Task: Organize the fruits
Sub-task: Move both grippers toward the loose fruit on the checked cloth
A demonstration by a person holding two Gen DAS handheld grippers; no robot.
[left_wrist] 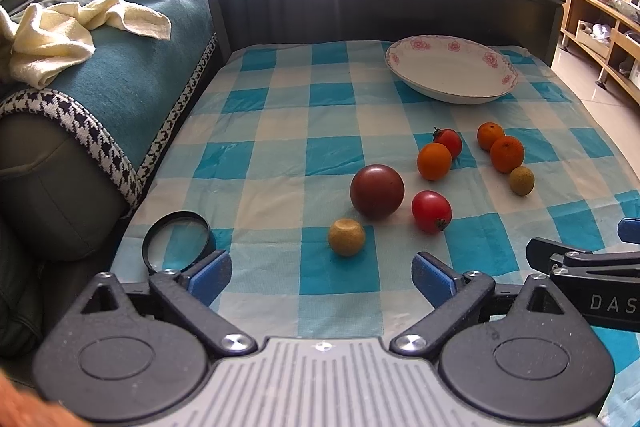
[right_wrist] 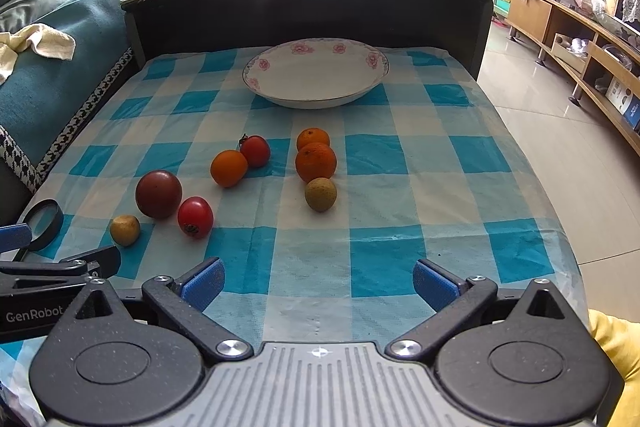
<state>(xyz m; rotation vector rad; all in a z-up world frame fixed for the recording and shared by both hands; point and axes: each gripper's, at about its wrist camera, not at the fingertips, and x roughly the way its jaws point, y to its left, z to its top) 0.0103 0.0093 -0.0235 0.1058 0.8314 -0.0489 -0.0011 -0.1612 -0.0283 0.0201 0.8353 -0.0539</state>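
Lying loose: eight fruits (right_wrist: 316, 161), one plate (right_wrist: 256, 89).

Eight loose fruits at mid-frame: dark red plum (left_wrist: 377, 191), two red tomatoes (left_wrist: 431, 211) (left_wrist: 449, 142), three oranges (left_wrist: 434, 161) (left_wrist: 507, 154) (left_wrist: 490, 135), two tan longans (left_wrist: 346, 237) (left_wrist: 521, 181). Empty floral-rimmed plate (left_wrist: 451, 69), upright, upper right.

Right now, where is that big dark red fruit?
The dark red fruit sits on the checked cloth, left in the right wrist view, touching a red tomato and close behind a small tan fruit.
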